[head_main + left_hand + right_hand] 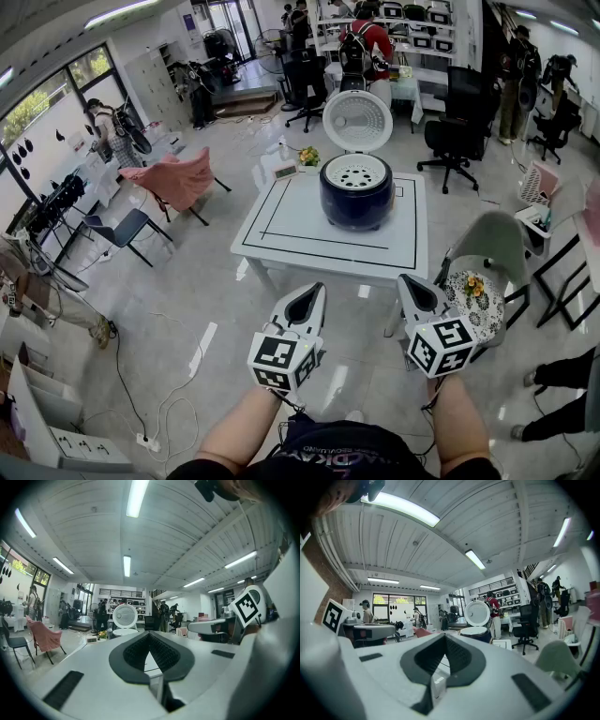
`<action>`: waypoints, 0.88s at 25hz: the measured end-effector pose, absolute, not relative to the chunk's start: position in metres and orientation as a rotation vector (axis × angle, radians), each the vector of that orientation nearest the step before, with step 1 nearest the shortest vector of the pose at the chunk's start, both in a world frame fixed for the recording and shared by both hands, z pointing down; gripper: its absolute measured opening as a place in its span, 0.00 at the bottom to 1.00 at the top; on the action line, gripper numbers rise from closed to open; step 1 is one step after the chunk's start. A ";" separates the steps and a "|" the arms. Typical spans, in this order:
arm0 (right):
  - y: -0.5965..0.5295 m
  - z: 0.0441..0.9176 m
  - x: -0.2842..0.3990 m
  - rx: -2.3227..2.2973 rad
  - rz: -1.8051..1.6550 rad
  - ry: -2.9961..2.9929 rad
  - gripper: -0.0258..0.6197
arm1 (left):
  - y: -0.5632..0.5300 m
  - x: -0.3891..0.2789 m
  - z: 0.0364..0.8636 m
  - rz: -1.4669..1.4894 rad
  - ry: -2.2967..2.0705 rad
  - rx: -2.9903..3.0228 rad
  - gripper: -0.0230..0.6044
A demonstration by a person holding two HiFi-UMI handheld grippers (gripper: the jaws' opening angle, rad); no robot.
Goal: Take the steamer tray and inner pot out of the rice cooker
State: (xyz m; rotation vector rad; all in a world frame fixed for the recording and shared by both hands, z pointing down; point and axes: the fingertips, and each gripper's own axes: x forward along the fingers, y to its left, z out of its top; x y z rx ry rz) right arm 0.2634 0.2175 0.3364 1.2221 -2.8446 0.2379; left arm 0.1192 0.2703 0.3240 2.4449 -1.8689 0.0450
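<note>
Pointing level and forward, the left tongs (307, 298) were held shut, their dark ribbed pads brought together with nothing caught between them, as was shown plainly in the left gripper view. The right tongs (414, 286) were held just beside them in the same attitude, likewise closed and empty. A marker cube (281, 361) was carried at the rear of the left tongs and another (441, 347) at the rear of the right, each backed by a bare forearm. Both pairs of tongs were kept well short of the white worktop (281, 234), whose surface was marked with black rectangular lines. Toward the far side of that worktop the dark blue rice cooker (356, 202) was set, with its round white lid (357, 120) raised upright behind it. The white perforated steamer tray (356, 173) was seated in the cooker's open mouth, untouched by either pair of tongs; what lay beneath it was hidden. Near the worktop's far left corner a small clock (284, 171) and a bunch of yellow flowers (308, 156) were placed. A grey chair (497, 244) bearing a patterned cushion (473, 292) was stood to the right of the worktop, and a chair draped in pink cloth (178, 178) was seen to the left. Several people were occupied at shelves and desks farther back in the room.
</note>
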 end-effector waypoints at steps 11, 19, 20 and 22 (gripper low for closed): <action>0.216 0.339 0.250 1.254 0.267 -2.848 0.04 | 0.268 0.104 0.329 0.045 -1.846 2.452 0.04; 0.205 0.347 0.222 1.264 0.317 -2.825 0.07 | 0.255 0.077 0.339 0.061 -1.775 2.471 0.12; 0.203 0.348 0.216 1.258 0.320 -2.829 0.08 | 0.252 0.071 0.340 0.060 -1.772 2.474 0.13; 0.199 0.347 0.201 1.245 0.322 -2.837 0.11 | 0.247 0.057 0.340 0.058 -1.769 2.479 0.17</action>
